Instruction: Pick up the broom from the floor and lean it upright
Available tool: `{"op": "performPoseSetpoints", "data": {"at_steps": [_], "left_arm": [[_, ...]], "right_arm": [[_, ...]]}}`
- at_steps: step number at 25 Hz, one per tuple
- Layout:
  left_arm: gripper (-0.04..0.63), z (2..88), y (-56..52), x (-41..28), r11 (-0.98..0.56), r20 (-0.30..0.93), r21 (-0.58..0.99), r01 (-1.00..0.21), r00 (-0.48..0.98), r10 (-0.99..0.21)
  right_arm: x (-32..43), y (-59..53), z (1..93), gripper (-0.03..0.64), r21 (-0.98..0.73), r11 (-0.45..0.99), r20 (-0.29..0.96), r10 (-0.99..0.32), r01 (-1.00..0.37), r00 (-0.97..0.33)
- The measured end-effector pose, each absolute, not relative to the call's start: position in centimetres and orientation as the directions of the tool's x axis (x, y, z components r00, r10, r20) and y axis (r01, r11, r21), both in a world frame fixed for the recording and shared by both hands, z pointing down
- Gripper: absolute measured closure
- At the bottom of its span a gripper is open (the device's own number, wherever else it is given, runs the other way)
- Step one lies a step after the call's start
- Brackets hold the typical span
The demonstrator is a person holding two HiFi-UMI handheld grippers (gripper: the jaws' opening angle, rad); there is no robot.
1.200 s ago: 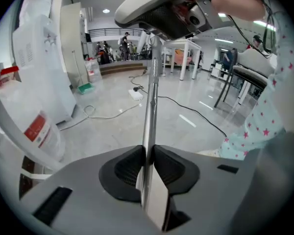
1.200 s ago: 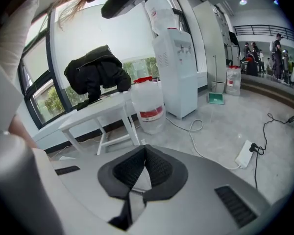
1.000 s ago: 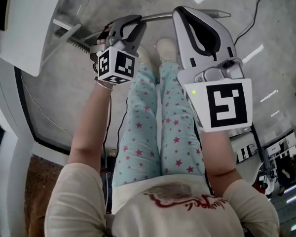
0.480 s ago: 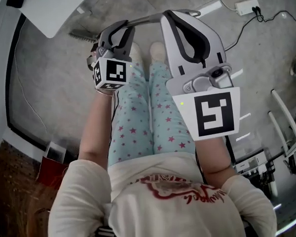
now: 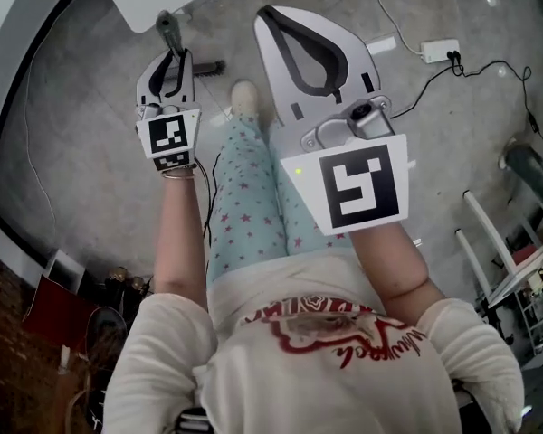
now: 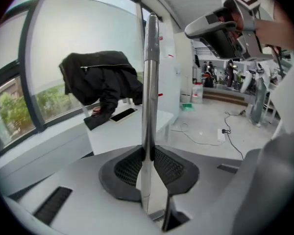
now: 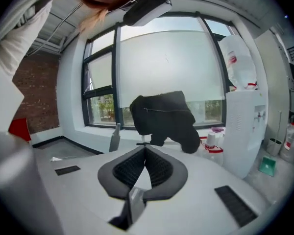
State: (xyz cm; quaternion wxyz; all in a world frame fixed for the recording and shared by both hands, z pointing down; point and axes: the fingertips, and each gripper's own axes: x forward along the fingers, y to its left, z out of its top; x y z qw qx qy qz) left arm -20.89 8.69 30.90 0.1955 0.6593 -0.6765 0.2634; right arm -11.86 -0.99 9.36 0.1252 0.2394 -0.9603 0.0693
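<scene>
A: Item one, broom [image 6: 149,72]: where?
B: Risen off the floor [image 5: 90,152], handle upright mid-frame, clamped in your left gripper [image 6: 148,153]. Right gripper [image 7: 144,153]: jaws together, empty. Only the leaning remains.

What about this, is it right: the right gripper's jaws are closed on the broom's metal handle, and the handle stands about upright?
No, the gripper is wrong. It is the left gripper whose jaws are closed on the broom's metal handle, and the handle stands about upright; the left gripper view shows it. The right gripper has its jaws shut on nothing.
</scene>
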Motion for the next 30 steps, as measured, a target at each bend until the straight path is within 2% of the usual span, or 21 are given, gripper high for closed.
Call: {"op": "performPoseSetpoints", "data": {"at_steps": [6, 14, 20, 30], "left_arm": [[0.509, 27.0, 12.3, -26.3, 0.224, 0.552, -0.001, -0.975, -0.187, -0.813], [0.508, 24.3, 15.3, -33.3, 0.335, 0.497, 0.063, -0.940, -0.262, -0.827], [0.508, 24.3, 15.2, -38.6, 0.303, 0.508, 0.055, -0.951, -0.234, -0.829], [0.508, 24.6, 12.9, -48.3, 0.355, 0.510, 0.038, -0.934, -0.287, -0.811]], "right_arm": [[-18.6, 1.8, 5.8, 0.592, -0.083, 0.932, 0.199, -0.330, -0.352, -0.923], [-28.1, 5.3, 4.7, 0.592, -0.039, 0.967, 0.213, -0.239, -0.253, -0.947], [-35.5, 6.9, 8.2, 0.592, -0.030, 0.975, 0.395, -0.192, -0.222, -0.898], [-45.5, 5.2, 14.5, 0.592, -0.107, 0.984, 0.575, -0.057, -0.144, -0.816]]}}
